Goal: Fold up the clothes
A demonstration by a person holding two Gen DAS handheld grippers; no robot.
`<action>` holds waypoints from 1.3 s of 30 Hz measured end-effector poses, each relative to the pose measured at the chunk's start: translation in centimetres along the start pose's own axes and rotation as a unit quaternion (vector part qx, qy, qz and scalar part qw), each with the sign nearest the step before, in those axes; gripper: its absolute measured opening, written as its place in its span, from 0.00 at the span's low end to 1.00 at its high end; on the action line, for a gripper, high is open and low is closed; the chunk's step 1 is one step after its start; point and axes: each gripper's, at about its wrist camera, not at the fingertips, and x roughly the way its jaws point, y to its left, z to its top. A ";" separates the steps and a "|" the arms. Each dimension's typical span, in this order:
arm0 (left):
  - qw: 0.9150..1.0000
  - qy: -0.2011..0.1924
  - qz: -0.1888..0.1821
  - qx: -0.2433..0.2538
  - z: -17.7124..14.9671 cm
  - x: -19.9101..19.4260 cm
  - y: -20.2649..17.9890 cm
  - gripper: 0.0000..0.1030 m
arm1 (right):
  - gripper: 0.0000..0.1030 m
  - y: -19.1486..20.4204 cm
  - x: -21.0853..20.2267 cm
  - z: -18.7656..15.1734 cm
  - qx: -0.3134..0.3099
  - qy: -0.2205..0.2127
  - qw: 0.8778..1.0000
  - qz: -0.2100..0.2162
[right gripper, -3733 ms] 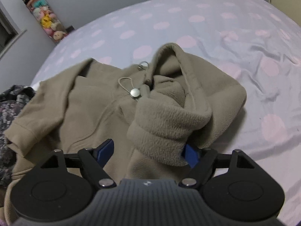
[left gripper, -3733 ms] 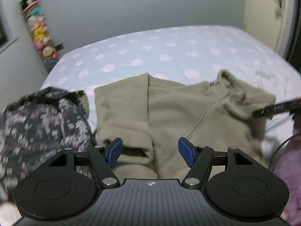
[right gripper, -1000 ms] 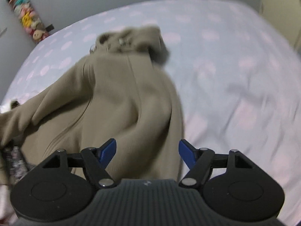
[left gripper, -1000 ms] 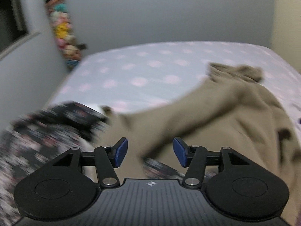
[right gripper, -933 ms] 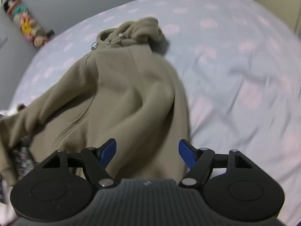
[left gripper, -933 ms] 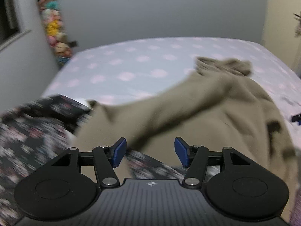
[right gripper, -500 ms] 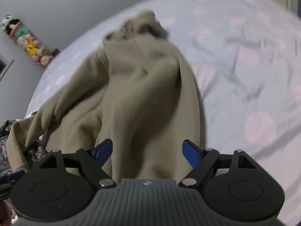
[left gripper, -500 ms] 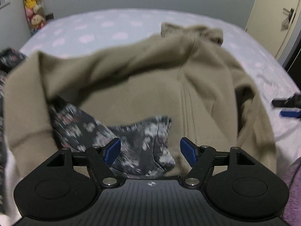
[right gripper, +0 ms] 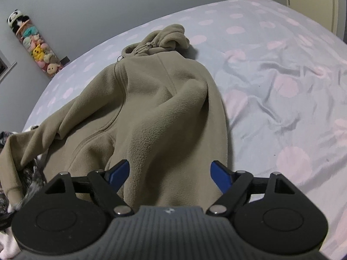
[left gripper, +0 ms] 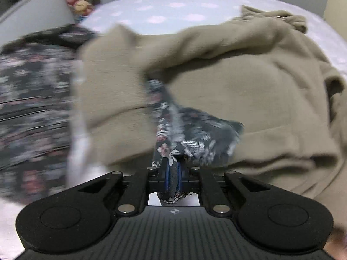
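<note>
A tan fleece hooded jacket (right gripper: 156, 99) lies lengthwise on the bed, hood (right gripper: 169, 34) at the far end, zipper facing up. Its left sleeve (left gripper: 121, 91) drapes over a dark floral garment (left gripper: 195, 134). My left gripper (left gripper: 172, 174) is shut on a bunched corner of that floral garment, which lies on the jacket's lower front. My right gripper (right gripper: 168, 175) hangs open over the jacket's hem, its blue pads (right gripper: 118, 171) spread on either side of a raised fleece fold, nothing pinched. The left wrist view is motion-blurred.
The bed sheet (right gripper: 282, 82) is pale blue with pink dots and wrinkled to the right of the jacket. More floral fabric (left gripper: 32, 91) piles at the left. A hanging column of plush toys (right gripper: 36, 47) is against the grey wall.
My left gripper went from open to shut, pinching the floral garment's corner. The right gripper stayed open and settled nearer the jacket's hem. The jacket has been swung lengthwise since earlier.
</note>
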 end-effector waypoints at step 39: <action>0.997 -0.048 -0.062 -0.022 -5.4 -7.6 9.4 0.51 | 0.81 -2.2 1.1 0.6 0.100 0.115 0.988 0.000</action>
